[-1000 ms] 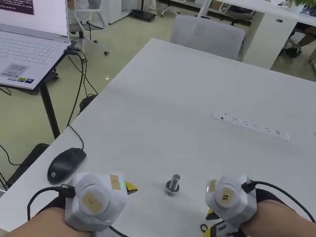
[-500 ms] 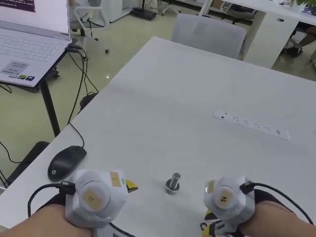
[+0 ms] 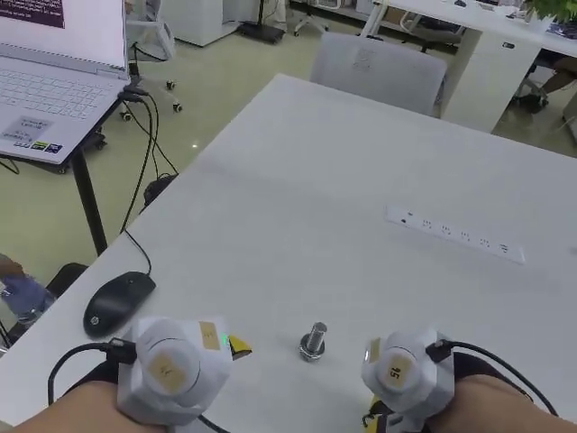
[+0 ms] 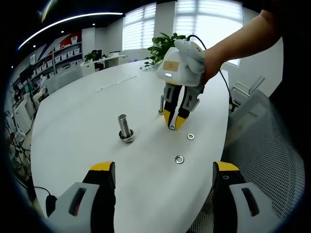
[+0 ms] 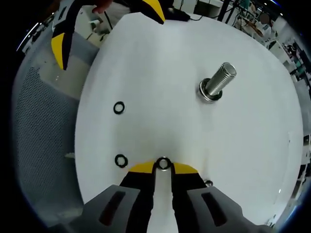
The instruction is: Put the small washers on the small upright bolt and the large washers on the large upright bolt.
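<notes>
The large upright bolt (image 3: 312, 343) stands near the table's front edge between my two grippers, with a washer around its base (image 4: 126, 138). My right gripper (image 5: 164, 168) points down at the table, its jaws shut on a washer (image 5: 164, 163) that lies on the surface. In the left gripper view the right gripper (image 4: 173, 124) stands just in front of the small upright bolt (image 4: 161, 104). Two loose washers lie on the table (image 4: 190, 136) (image 4: 179, 159). My left gripper (image 4: 164, 170) is open wide with nothing between its jaws.
A black mouse (image 3: 118, 302) lies at the table's left edge and a white power strip (image 3: 455, 234) on the right. A laptop (image 3: 54, 95) sits on a side stand at the left. A grey chair (image 3: 379, 68) stands at the far end.
My right gripper has shifted slightly left and lower in the head view. The left gripper and the large bolt have stayed put.
</notes>
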Demonstrator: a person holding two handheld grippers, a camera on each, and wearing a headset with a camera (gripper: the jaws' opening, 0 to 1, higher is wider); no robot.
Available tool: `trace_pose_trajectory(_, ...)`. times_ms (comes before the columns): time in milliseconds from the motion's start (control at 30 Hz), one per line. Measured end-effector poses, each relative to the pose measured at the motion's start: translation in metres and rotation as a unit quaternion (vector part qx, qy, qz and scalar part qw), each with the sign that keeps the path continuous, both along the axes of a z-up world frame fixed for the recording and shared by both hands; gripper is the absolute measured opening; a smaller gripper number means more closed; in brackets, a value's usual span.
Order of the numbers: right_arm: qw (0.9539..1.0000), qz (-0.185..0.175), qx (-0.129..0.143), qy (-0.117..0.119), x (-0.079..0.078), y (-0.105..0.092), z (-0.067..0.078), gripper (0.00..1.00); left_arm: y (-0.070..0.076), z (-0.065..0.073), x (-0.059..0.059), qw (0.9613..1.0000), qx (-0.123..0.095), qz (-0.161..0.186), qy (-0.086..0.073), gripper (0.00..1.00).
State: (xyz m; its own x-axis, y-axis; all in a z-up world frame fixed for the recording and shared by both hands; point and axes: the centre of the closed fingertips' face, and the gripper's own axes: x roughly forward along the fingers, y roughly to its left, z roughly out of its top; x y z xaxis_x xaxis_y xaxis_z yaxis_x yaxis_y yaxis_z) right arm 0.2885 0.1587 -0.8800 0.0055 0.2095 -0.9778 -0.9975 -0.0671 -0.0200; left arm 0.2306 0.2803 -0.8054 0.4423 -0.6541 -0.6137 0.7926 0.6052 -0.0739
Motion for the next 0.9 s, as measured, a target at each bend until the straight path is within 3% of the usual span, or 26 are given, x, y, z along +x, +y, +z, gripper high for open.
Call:
trace_pose_trajectory(200, 1.0000, 0.002, -0.005, -0.001, 0.001, 0.000, -0.001, 0.13, 0.001, 0.002, 0.001, 1.0000, 0.003, 0.000, -0.002, 0.81)
trace_pose_trajectory(567, 0.9994, -0.032, 0.009, 0.005, 0.000, -0.002, 0.001, 0.13, 0.000, 0.005, 0.001, 1.0000, 0.003, 0.001, -0.005, 0.82)
trace_pose_trajectory(700, 0.9989, -0.045, 0.013, 0.011, 0.000, -0.003, 0.008, 0.13, -0.002, 0.004, 0.002, 1.0000, 0.003, 0.003, -0.006, 0.84)
trace_pose_trajectory(900, 0.9980, -0.060, 0.016, 0.010, 0.008, -0.005, 0.031, 0.13, -0.005, 0.003, 0.001, 1.0000, 0.005, -0.002, -0.005, 0.88)
